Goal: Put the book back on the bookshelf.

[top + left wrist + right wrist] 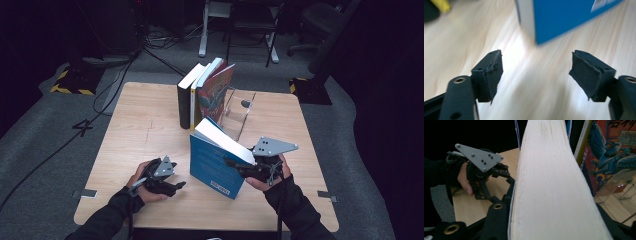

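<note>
The right gripper (239, 165) has its jaws clamped across the thickness of a blue book (212, 167), which stands tilted on the wooden counter (145, 125) with its lower corner resting on the wood and its white page edge turned up and toward the right hand. In the right gripper view the page block (551, 187) runs up between the two black jaws, with the blue covers showing as thin lines on either side near the top. The left gripper (175, 187) lies just beside the blue book, on the side away from the right gripper, low over the counter; its jaws stand wide apart with nothing between them, and in the left gripper view the pads (490, 75) frame bare wood, with the blue book's lower corner (564, 17) a little beyond them. Past the blue book, farther from the person, a row of upright books (202, 95) stands on the counter, the outermost showing a colourful illustrated cover, and a clear acrylic bookend (240, 115) sits just beside that row, between it and the blue book's top edge.
</note>
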